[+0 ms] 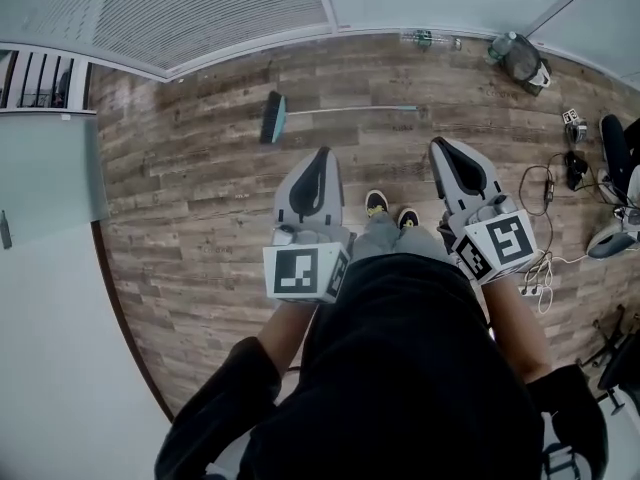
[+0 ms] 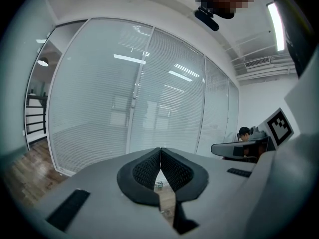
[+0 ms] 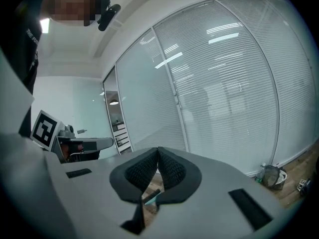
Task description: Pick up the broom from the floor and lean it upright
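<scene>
The broom lies flat on the wooden floor, ahead of the person and not far from the glass wall with its closed blinds. Its dark brush head with a teal collar is at the left end in the head view. The thin light handle runs from there to the right, nearly parallel to the wall. Nothing touches the broom.

The person stands well apart from it, and both shoes are visible between the two arms. The left hand-held gripper is held out in front of the body and points toward the broom side of the room. In the left gripper view its dark ribbed pads are clenched, the tips meet, and no thing is between them. The right hand-held gripper is held beside it at about the same height. The right gripper view shows it also clenched, tips together, grasping nothing.

At the far right of the floor, a dark bag stands near the corner of the wall, and a clear bottle lies beside the base of the wall. Some black cables are spread on the floor at the person's right side.
</scene>
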{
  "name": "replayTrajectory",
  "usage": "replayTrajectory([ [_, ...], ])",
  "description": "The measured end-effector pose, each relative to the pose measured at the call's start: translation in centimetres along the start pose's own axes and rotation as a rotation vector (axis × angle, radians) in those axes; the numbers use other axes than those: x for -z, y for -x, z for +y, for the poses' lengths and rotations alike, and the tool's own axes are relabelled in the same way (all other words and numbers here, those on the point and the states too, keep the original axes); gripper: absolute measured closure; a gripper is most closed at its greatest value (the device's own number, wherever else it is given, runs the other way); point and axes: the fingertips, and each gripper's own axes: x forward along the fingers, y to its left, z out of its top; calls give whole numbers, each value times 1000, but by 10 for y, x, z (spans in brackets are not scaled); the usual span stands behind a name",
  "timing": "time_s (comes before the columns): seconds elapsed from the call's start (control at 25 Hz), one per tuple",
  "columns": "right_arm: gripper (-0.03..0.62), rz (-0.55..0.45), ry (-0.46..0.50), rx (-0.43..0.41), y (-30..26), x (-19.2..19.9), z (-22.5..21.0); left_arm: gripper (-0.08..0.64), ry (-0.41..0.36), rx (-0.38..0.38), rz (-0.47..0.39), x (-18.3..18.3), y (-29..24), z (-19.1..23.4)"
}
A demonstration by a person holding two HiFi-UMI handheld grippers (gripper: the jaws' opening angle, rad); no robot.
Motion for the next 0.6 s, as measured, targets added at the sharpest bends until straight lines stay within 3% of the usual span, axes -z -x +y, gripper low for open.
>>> replayTrajectory([
  [0.32, 575, 31, 14, 29, -17, -1, -9, 537, 35, -14, 9, 5, -12, 23],
  [0.6, 575, 50, 14, 4, -30, -2, -20, 537, 48, -45, 5, 2, -28, 27],
])
